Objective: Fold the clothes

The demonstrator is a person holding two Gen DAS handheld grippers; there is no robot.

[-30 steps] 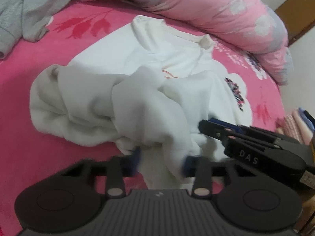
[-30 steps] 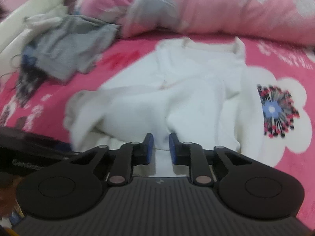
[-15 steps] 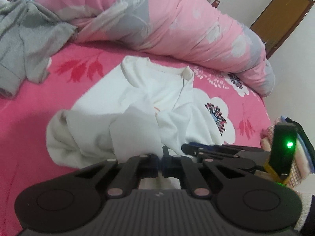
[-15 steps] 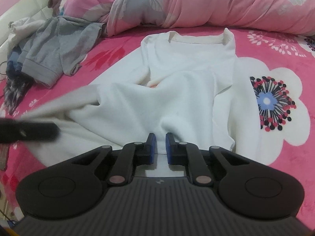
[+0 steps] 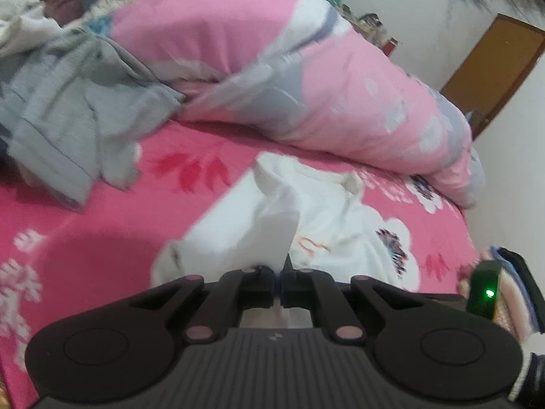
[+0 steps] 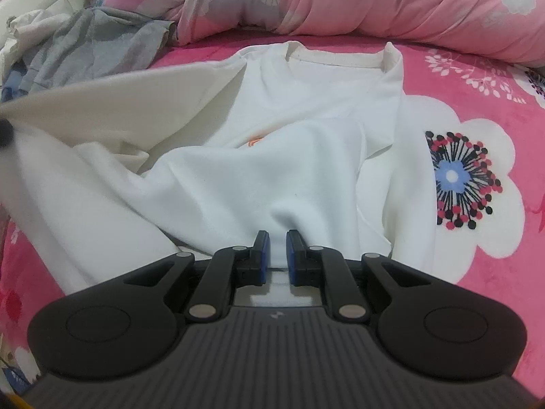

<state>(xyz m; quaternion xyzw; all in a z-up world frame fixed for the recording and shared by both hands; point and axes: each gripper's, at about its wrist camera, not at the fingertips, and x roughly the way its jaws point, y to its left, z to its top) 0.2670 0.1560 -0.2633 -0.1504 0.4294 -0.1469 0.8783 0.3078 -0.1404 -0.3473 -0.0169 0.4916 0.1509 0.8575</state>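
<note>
A white sweatshirt (image 6: 306, 109) lies on the pink bed with its collar (image 6: 337, 59) toward the quilt and a small orange print on the chest. My right gripper (image 6: 275, 243) is shut on a fold of its near edge, low over the bed. My left gripper (image 5: 280, 274) is shut on another part of the same sweatshirt (image 5: 269, 231), which rises in a taut strip to its jaws. In the right wrist view that cloth stretches up and left to a dark finger of the left gripper (image 6: 4, 134) at the frame's edge.
A grey garment (image 5: 68, 119) lies crumpled at the back left, also seen in the right wrist view (image 6: 102, 41). A rolled pink quilt (image 6: 374, 0) runs along the far side. The bed sheet (image 6: 477, 85) is pink with flowers. A brown door (image 5: 494, 68) stands far right.
The left gripper closed on the white cloth, then rose and drew back, pulling that part up and to the left. The right gripper kept its hold almost in place.
</note>
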